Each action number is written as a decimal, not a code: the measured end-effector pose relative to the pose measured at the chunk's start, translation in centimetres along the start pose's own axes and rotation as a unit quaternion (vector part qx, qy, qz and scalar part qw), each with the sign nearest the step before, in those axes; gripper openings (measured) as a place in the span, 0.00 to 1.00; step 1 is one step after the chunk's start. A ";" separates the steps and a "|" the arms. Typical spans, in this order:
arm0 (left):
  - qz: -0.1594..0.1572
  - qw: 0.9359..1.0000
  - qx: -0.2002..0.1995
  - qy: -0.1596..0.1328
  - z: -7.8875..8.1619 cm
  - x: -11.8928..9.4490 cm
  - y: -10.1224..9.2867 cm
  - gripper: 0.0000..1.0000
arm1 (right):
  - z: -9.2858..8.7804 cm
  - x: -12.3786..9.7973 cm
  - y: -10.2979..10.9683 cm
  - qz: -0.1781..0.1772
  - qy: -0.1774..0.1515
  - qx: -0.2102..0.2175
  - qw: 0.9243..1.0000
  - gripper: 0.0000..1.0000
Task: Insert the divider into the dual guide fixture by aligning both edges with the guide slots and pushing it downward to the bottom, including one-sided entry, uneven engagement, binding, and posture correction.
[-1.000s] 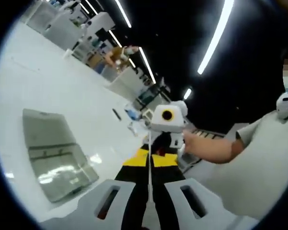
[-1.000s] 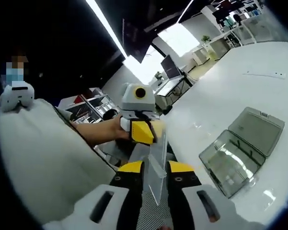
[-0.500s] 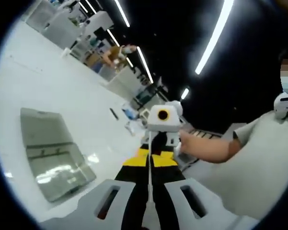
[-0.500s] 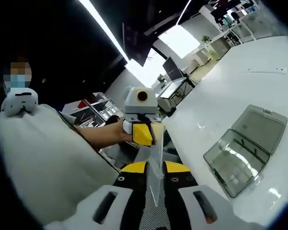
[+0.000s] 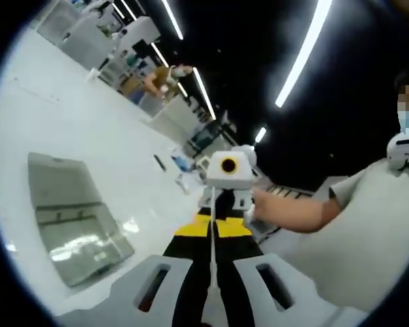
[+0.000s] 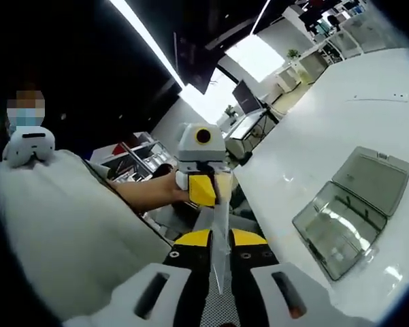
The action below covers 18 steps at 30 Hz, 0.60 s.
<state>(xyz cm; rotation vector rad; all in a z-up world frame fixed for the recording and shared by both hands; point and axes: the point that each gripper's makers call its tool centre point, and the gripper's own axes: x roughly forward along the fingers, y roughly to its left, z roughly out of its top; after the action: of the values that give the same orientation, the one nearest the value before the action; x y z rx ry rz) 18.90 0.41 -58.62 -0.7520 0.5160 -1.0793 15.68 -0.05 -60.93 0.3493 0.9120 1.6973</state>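
In the left gripper view, the left gripper (image 5: pixel 211 235) has its yellow-tipped jaws nearly closed on the divider (image 5: pixel 211 262), a thin clear plastic sheet seen edge-on as a pale line running up between them. Straight ahead, the right gripper (image 5: pixel 226 199) grips the sheet's far end, with the person's hand (image 5: pixel 267 204) behind it. Off to the left of the jaws, the fixture (image 5: pixel 71 228), a clear grey-tinted plastic box with its hinged lid laid open, lies flat on the white table (image 5: pixel 68 129), well apart from the sheet.

In the right gripper view, the right gripper (image 6: pixel 220 240) is pinched tight on the same sheet (image 6: pixel 220 255), glassy and see-through, tilted slightly. The left gripper (image 6: pixel 205 191) clamps its far end just ahead. The open box (image 6: pixel 347 214) lies to the right on the table (image 6: pixel 340 116), clear of both grippers.
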 end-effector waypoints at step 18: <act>-0.019 0.999 -0.026 -0.019 0.2 -0.4 0.1 0.00 | 0.3 0.2 0.6 0.007 -0.014 0.022 1.000 0.00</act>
<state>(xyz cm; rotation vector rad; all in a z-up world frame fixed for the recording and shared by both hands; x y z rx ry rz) 18.92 0.81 -58.57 -0.8300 0.5009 -1.0868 15.42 0.16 -60.33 0.4081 0.9285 1.6827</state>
